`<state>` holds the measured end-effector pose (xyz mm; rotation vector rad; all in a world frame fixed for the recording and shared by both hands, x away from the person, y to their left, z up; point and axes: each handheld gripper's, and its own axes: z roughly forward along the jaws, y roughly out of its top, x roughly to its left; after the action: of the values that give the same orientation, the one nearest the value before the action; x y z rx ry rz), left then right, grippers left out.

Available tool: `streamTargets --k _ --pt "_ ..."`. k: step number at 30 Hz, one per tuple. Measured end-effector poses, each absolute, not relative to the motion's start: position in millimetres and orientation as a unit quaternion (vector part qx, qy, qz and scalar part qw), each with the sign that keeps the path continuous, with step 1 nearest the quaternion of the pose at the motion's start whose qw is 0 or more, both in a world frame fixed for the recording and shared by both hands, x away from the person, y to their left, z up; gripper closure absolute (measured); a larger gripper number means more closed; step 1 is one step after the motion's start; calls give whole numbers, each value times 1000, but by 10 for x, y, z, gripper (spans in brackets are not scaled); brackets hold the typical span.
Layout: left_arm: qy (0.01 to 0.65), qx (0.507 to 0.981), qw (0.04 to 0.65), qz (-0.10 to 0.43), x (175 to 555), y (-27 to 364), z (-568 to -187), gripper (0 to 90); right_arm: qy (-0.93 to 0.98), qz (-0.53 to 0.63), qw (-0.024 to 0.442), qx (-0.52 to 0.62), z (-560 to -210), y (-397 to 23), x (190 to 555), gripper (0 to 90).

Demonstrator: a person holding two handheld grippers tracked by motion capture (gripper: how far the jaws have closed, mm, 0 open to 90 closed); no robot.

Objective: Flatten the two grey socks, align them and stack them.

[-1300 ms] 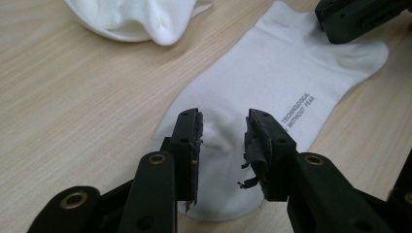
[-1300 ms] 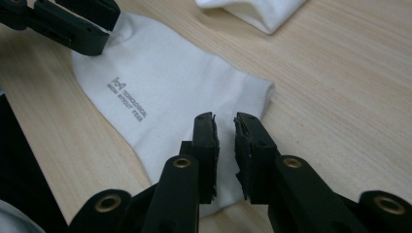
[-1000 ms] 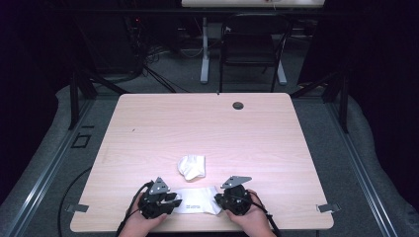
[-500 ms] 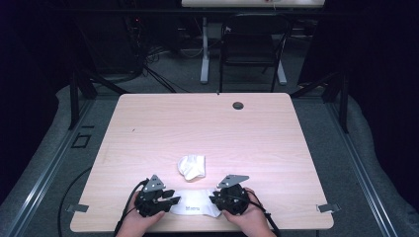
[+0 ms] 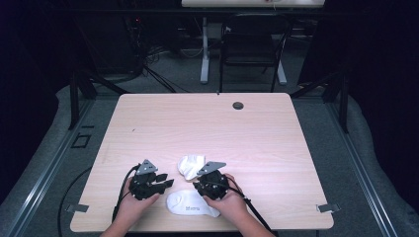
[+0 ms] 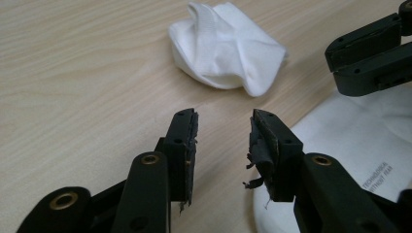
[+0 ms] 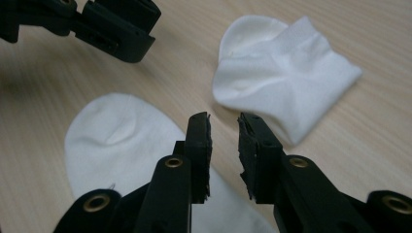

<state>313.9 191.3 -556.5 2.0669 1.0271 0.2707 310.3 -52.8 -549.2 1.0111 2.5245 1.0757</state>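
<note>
Flat sock [image 5: 190, 204] lies at near desk [image 5: 276, 148] edge between both hands, crumpled sock [image 5: 190, 166] just beyond. Left gripper [image 5: 165, 183] jaws have just been opening, nothing between; right gripper [image 5: 197, 186] jaws apart, empty, poised over the flat sock, probably to pair them.

two white socks on the table: one flat sock [image 5: 191, 204] and one crumpled sock [image 5: 190, 165]; two grippers, left gripper [image 5: 165, 184] and right gripper [image 5: 198, 185]

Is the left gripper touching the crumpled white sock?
Apart. In the left gripper view, bare table shows between the open left gripper and the crumpled sock beyond it.
</note>
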Motion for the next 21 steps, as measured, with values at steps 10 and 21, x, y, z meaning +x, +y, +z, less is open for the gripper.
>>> streamTargets --k 10,21 --pt "409 813 400 112 3107 1985 -5593 621 861 356 114 344 -5482 -200 3365 690" --pt "420 806 400 120 3102 2110 -5587 621 864 331 138 353 -5582 -37 3521 623"
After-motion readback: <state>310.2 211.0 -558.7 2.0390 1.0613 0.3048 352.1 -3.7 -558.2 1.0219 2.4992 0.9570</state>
